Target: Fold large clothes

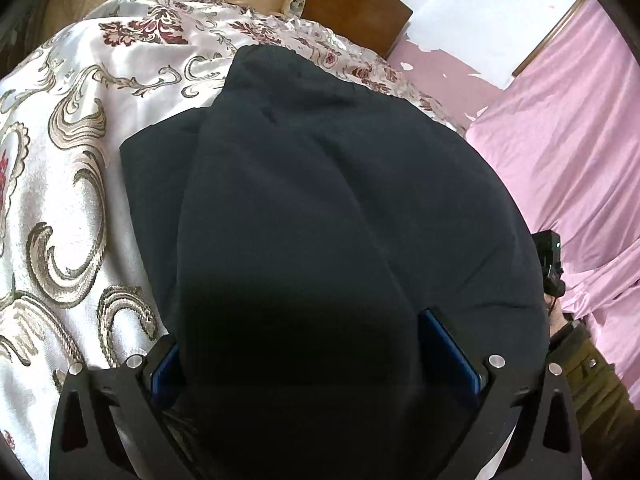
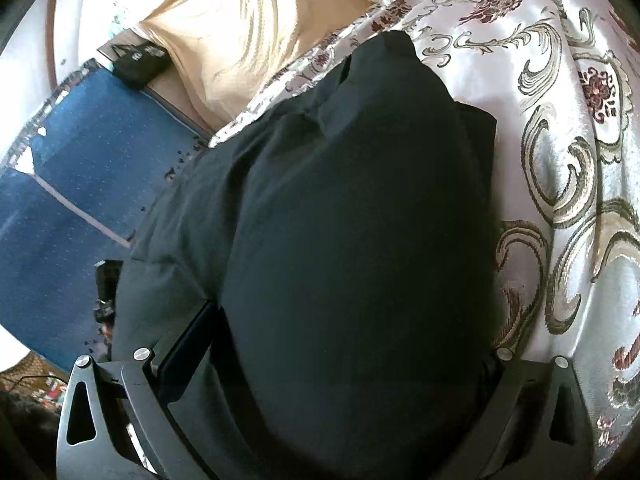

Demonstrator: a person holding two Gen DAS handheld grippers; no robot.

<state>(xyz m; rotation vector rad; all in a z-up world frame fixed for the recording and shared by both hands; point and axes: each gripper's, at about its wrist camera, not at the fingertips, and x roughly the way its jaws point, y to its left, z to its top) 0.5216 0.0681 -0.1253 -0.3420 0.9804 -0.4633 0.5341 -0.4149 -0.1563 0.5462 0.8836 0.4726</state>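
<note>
Left wrist: dark garment (image 1: pixel 320 200) bulges between both grippers' spread fingers (image 1: pixel 448 344).

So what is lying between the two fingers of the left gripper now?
A thick fold of the dark garment fills the gap of the left gripper, from one blue pad to the other. The left wrist view shows this.
</note>
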